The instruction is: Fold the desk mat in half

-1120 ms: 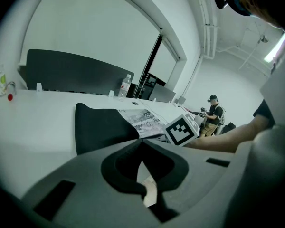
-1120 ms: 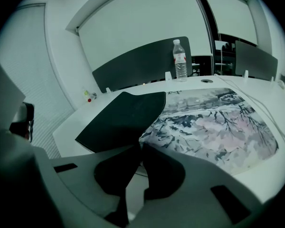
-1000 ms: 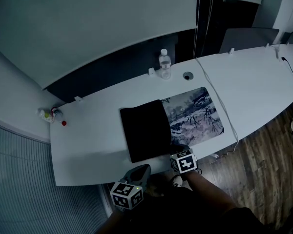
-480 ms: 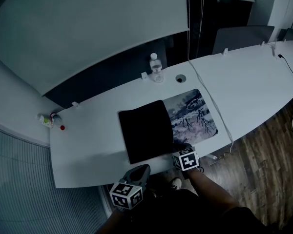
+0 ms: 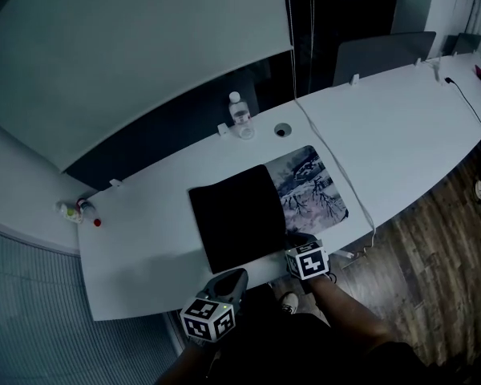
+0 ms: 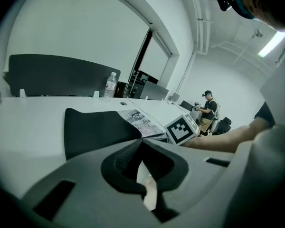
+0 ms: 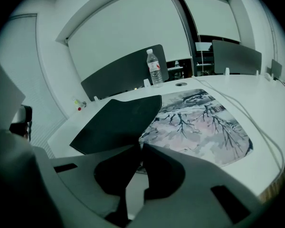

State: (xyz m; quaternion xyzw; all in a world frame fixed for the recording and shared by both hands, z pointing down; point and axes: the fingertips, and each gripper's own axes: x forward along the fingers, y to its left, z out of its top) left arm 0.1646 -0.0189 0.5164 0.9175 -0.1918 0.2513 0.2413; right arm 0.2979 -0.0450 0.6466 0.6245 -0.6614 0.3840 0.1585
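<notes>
The desk mat lies on the white table point(image 5: 144, 231), partly folded. Its black underside flap point(image 5: 236, 223) covers the left part, and the printed tree picture point(image 5: 313, 195) shows on the right. My right gripper point(image 5: 293, 244) is at the mat's near edge, where flap and print meet. In the right gripper view its jaws point(image 7: 138, 148) are pinched on that edge, with the flap point(image 7: 118, 122) and print point(image 7: 199, 122) spreading out beyond. My left gripper point(image 5: 232, 279) hangs off the table's near edge, left of the right one. Its jaws point(image 6: 141, 141) are shut with nothing between them.
A water bottle point(image 5: 240, 115) stands at the table's far edge beside a round cable hole point(image 5: 282, 129). A white cable point(image 5: 345, 183) runs along the mat's right side. Small items point(image 5: 74, 210) sit at the far left corner. A person point(image 6: 208, 109) stands far off.
The head view has swung, so the table and mat sit lower and further left in the picture. The black flap seems to cover slightly more of the print. Both grippers hold their places.
</notes>
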